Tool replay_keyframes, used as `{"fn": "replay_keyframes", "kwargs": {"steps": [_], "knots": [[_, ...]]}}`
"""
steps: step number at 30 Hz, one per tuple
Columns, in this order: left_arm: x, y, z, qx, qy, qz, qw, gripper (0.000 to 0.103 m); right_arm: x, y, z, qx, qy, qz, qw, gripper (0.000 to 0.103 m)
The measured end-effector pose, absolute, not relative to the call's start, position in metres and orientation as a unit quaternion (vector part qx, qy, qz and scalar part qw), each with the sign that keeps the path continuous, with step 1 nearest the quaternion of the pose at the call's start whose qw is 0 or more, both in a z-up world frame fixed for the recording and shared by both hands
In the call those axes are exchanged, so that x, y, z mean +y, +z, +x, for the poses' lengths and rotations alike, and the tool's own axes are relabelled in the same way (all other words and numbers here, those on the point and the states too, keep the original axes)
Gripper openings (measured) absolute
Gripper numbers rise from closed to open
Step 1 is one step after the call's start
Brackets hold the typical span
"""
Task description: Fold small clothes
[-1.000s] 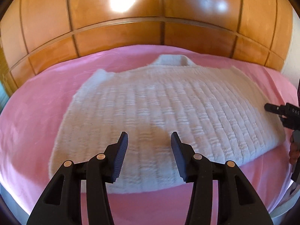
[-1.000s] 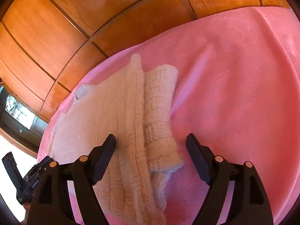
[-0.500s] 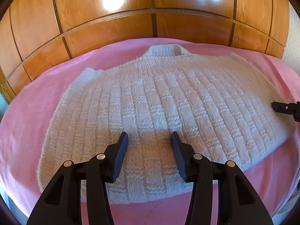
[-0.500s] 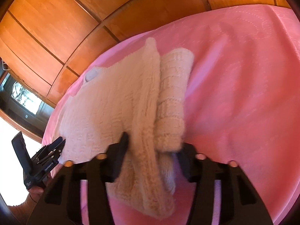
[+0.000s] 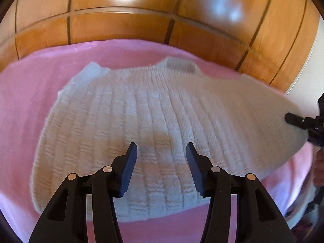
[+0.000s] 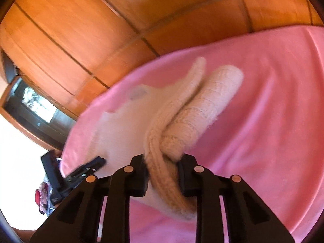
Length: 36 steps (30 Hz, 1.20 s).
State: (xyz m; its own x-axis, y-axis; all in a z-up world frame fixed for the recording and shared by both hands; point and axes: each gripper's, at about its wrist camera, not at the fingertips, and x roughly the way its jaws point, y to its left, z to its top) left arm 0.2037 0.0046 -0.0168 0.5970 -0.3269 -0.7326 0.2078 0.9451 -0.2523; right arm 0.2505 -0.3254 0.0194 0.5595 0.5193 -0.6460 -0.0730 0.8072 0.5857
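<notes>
**Sleeve edge clamped, lifting off pink bed**

Right gripper (image 6: 162, 170) just closed, fingers clamped on cream sweater (image 5: 154, 125); left gripper (image 5: 161, 162) fingers apart above its hem. Spread across pink bedspread (image 5: 30, 85). Behind, glossy wooden panelling (image 5: 121, 26).

— Sweaters? One (image 5: 141, 125), cream knit, with one collar (image 5: 180, 65) showing at the far edge.
— Sleeves counted? One (image 6: 204, 109), rolled beside the gathered side seam in the right wrist view; any other not made out.
— Claws? Two: left claw (image 5: 161, 162) and right claw (image 6: 162, 168), two fingers each.
— Beds? One (image 5: 26, 105), under one pink cover.
— Wooden walls? One (image 5: 121, 24), split into several panels; exact number hard to tell through the blur.
— Bright light reflections on it? Two in the left wrist view.
— Screens? One (image 6: 36, 103), dark-framed, at the left edge.
— Hands? One (image 5: 319, 168), partly seen at the right edge.
</notes>
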Motion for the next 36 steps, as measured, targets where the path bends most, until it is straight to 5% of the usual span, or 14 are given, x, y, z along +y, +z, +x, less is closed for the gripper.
{"fn": "replay_keyframes", "kwargs": {"steps": [9,18,20,22,24,33,34,36], "knots": [[0.097,0.017,0.200,0.394,-0.163,-0.194,0.883,0.049,-0.206,0.070,0.282,0.395,0.294,0.253,0.833,0.020],[0.176,0.016,0.189,0.380,-0.145,-0.292,0.866,0.049,-0.039,0.017,0.303,0.455,0.375,0.185,0.787,0.020],[0.181,0.013,0.188,0.381,-0.145,-0.305,0.861,0.049,-0.012,-0.007,0.302,0.477,0.361,0.138,0.789,0.023],[0.183,0.009,0.189,0.388,-0.161,-0.324,0.847,0.050,-0.004,-0.015,0.297,0.476,0.364,0.117,0.792,0.048],[0.182,0.005,0.191,0.394,-0.183,-0.345,0.832,0.061,-0.011,-0.014,0.287,0.460,0.391,0.127,0.787,0.059],[0.155,-0.013,0.210,0.442,-0.207,-0.360,0.795,0.066,-0.102,0.015,0.235,0.406,0.335,0.114,0.843,0.068],[0.149,-0.015,0.214,0.445,-0.198,-0.353,0.799,0.064,-0.114,0.009,0.233,0.409,0.314,0.108,0.850,0.067],[0.137,-0.010,0.220,0.446,-0.180,-0.317,0.817,0.024,-0.122,0.002,0.232,0.418,0.291,0.109,0.854,0.063]]}}
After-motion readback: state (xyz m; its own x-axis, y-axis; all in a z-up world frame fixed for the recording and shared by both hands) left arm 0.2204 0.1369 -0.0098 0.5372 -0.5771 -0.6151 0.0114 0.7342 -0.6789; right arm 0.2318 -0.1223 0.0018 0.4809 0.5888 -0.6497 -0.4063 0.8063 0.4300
